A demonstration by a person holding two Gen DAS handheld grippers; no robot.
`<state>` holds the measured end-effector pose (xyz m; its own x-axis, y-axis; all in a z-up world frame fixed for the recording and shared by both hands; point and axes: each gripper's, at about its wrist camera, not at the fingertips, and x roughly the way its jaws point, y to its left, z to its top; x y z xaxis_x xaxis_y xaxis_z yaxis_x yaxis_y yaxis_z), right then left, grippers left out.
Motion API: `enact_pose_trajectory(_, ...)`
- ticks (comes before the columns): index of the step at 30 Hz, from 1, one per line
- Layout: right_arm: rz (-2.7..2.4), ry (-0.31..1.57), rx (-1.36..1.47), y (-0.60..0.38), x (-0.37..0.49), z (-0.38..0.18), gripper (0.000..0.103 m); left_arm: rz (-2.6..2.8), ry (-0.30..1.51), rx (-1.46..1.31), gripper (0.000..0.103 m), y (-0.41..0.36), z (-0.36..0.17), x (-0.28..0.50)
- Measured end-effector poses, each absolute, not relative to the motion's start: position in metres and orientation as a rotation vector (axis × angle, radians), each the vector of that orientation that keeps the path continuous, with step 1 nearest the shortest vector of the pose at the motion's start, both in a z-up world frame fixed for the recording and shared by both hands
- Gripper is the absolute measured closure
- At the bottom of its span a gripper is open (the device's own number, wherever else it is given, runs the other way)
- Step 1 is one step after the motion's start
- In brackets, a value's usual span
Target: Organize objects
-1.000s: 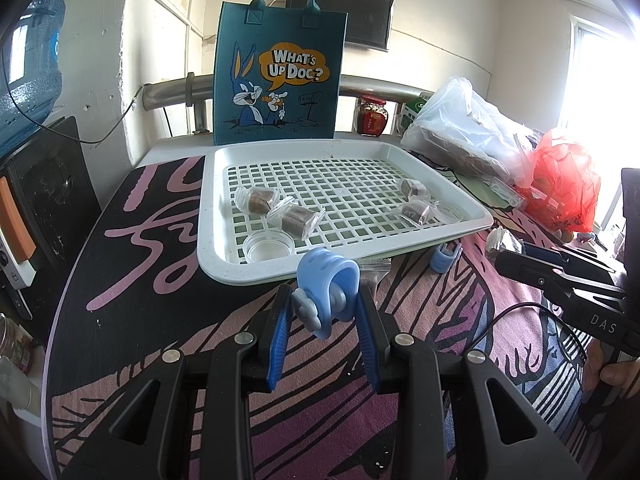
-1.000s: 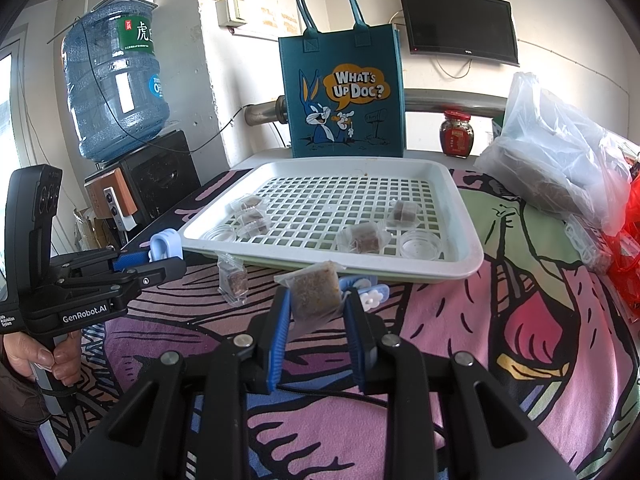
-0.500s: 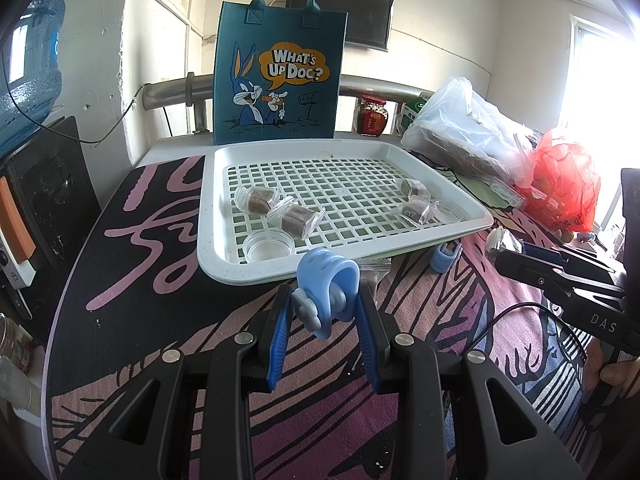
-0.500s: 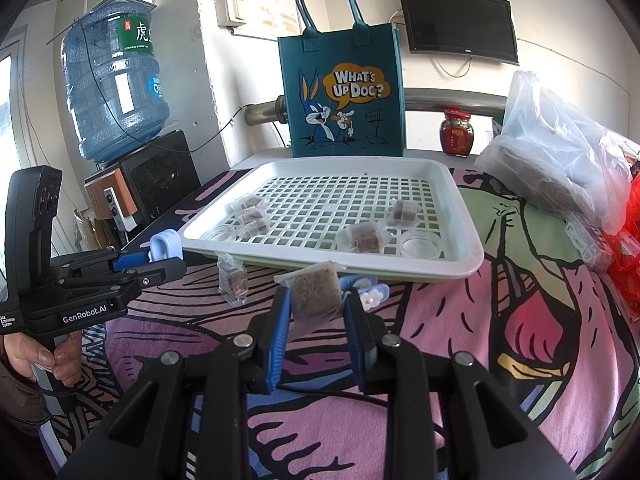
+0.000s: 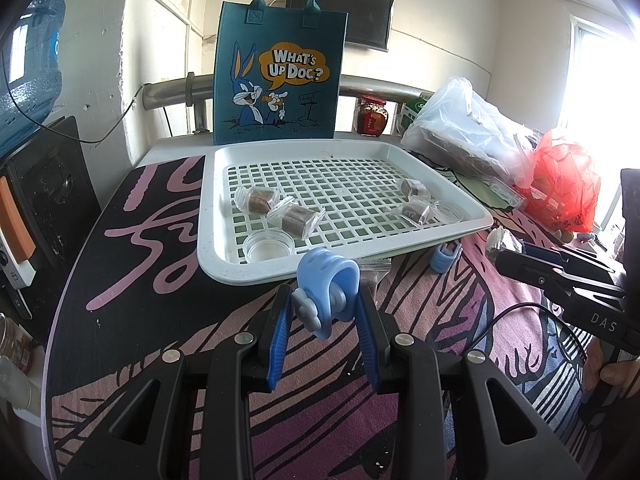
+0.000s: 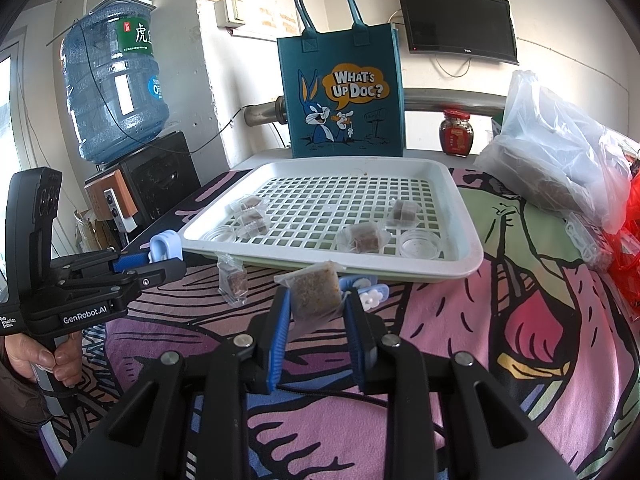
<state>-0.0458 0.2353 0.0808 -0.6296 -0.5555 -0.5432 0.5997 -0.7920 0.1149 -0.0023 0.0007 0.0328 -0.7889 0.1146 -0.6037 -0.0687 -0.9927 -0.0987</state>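
Blue clip (image 5: 326, 286) sits pinched in the left gripper (image 5: 324, 312) just before the white tray (image 5: 468, 210); right of it, the right gripper (image 6: 316, 312) clamps a clear snack packet (image 6: 314, 296). Lift each clear over the rim, then release low on bare grid, apart from the wrapped sweets (image 5: 296, 218).

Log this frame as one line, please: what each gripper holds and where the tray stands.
left gripper: shut on blue clip | right gripper: shut on brown sachet | white tray: on table, ahead of both | holding above cloth
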Motion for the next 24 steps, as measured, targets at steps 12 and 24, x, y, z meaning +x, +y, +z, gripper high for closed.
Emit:
enact_pose_trajectory(12, -2.369, 0.097, 0.757, 0.2357, -0.0458, 0.0806, 0.077, 2.88, -0.11, -0.981, 0.073, 0.0001, 0.0329, -0.0029)
enact_pose_trajectory(24, -2.366, 0.086, 0.76, 0.2321, -0.0413, 0.0801, 0.077, 2.879, -0.112, -0.982, 0.073, -0.0002, 0.032, -0.0032)
